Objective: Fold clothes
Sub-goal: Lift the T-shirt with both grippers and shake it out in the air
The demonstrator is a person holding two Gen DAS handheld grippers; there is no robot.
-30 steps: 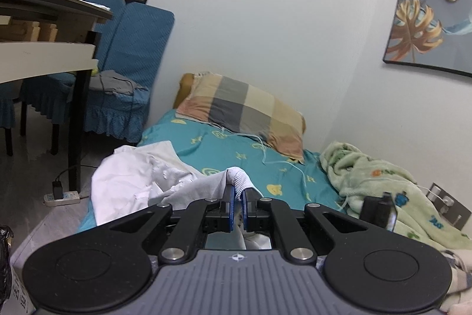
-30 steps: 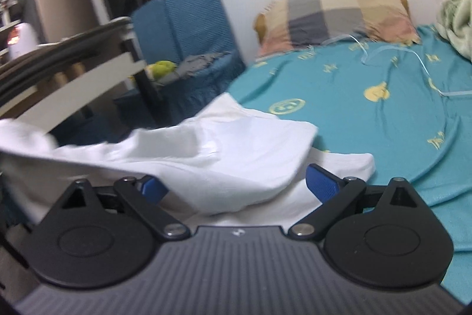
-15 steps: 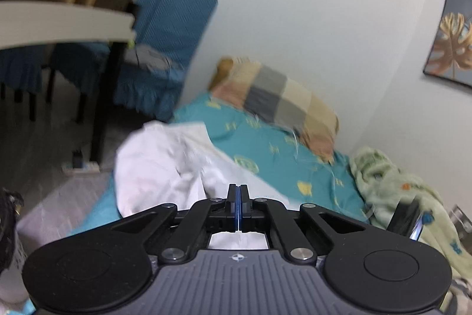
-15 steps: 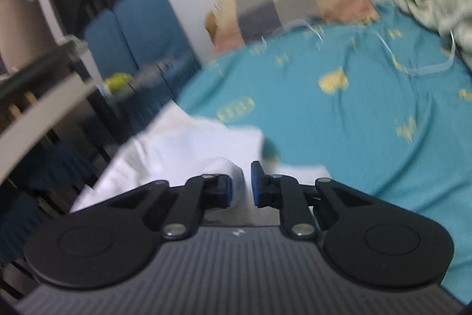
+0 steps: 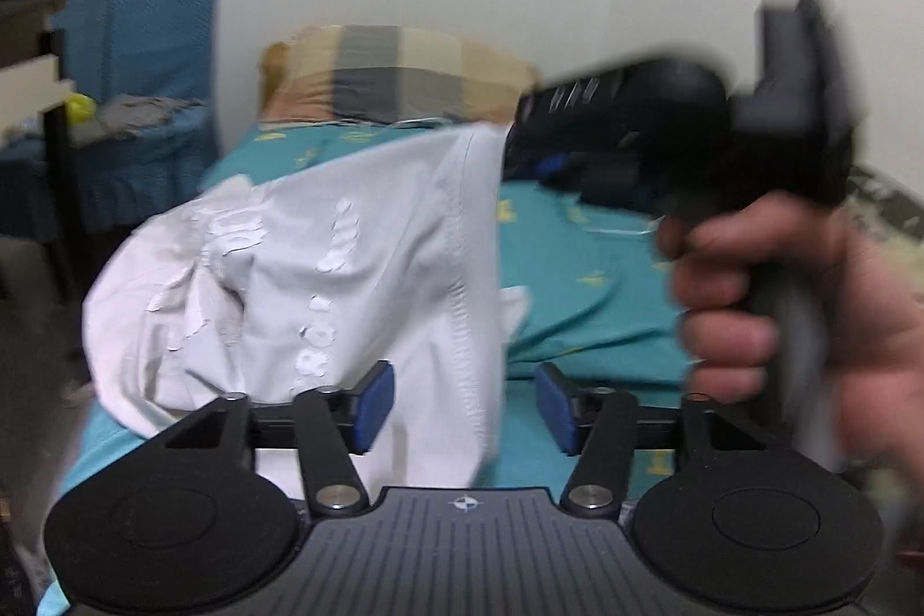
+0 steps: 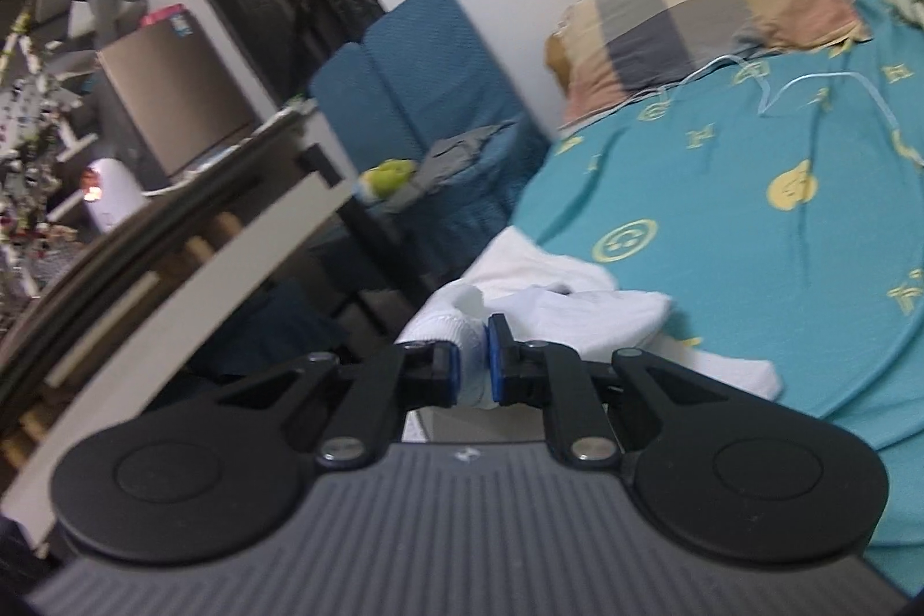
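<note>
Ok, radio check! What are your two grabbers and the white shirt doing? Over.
Left gripper open, cloth draped between its fingers. Right gripper shut on white shirt, lifting it over the bed. Nothing in the way.

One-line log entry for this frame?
task: fold clothes | left gripper: open, white shirt hanging between pads | right gripper: shut on white shirt | surface: bed
</note>
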